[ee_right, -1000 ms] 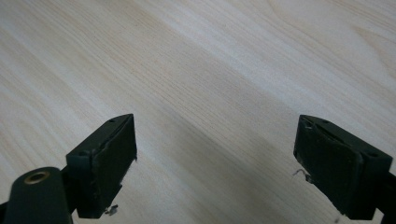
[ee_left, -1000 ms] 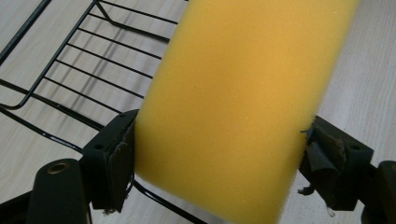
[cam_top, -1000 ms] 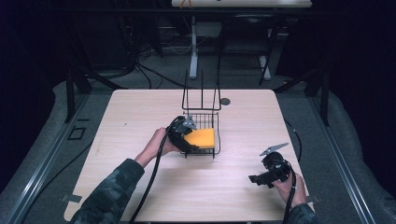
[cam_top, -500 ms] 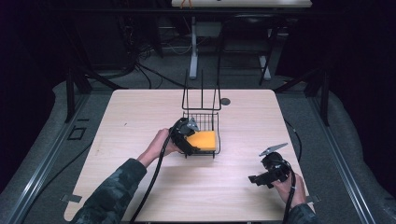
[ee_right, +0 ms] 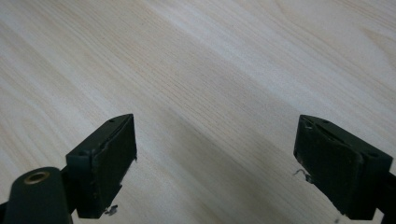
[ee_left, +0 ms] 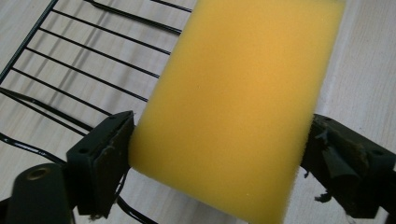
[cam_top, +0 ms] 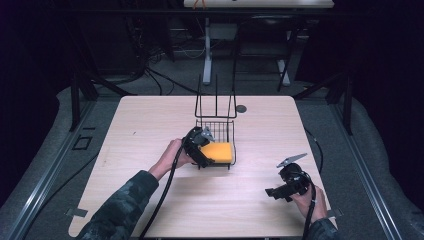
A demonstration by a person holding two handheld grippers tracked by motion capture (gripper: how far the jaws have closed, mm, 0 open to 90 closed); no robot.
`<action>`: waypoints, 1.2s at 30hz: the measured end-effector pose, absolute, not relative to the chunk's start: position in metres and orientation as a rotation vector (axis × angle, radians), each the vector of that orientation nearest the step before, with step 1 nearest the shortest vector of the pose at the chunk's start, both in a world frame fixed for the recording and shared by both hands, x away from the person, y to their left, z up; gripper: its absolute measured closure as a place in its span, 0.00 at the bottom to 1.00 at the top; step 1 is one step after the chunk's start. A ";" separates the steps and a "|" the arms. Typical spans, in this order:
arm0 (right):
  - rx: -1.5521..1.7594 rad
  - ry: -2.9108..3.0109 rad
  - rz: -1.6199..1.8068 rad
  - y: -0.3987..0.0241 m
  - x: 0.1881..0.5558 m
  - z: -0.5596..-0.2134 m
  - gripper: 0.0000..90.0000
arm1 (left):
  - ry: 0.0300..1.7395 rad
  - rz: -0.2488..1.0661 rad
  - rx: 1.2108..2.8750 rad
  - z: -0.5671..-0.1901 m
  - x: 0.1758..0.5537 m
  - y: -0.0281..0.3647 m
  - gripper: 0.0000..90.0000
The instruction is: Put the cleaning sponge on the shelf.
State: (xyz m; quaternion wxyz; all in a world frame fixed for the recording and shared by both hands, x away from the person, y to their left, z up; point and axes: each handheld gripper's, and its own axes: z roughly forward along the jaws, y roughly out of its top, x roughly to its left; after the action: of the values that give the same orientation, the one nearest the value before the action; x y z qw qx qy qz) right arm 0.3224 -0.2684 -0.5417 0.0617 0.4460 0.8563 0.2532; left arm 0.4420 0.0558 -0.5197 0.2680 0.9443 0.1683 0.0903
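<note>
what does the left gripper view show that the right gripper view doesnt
Left gripper view: a yellow sponge between the jaws of the left tool, which have just been opening, pads beside its edges without visibly squeezing it, over the black wire basket. Right gripper view: the right tool with jaws wide apart and nothing between them. Both: two black jaws rising from the bottom and the pale wooden table beneath.

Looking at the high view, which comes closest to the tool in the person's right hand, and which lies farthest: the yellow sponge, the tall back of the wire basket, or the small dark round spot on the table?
From the right tool, at the table's near right:
1. Yellow sponge, inside the basket, up and to the left.
2. Basket's tall wire back, behind the sponge.
3. Dark round spot, near the table's far edge, about as far as the wire back; too close to call.
</note>
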 end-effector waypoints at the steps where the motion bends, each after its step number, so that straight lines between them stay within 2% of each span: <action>1: 1.350 2.593 0.760 -0.269 0.322 -0.541 0.14 | 0.456 0.250 2.549 -0.520 0.442 0.055 0.10; 13: 1.342 2.574 0.772 -0.272 0.322 -0.539 0.14 | 0.454 0.257 2.495 -0.508 0.437 0.060 0.00; 36: 1.331 2.573 0.760 -0.270 0.320 -0.538 0.14 | 0.579 0.307 2.381 -0.488 0.410 0.100 0.00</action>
State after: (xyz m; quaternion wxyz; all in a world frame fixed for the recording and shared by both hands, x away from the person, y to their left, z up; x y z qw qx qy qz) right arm 0.3202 -0.2701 -0.5377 0.0733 0.4432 0.8569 0.2529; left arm 0.4102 0.0995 -0.4881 0.3298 0.9102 0.2213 0.1172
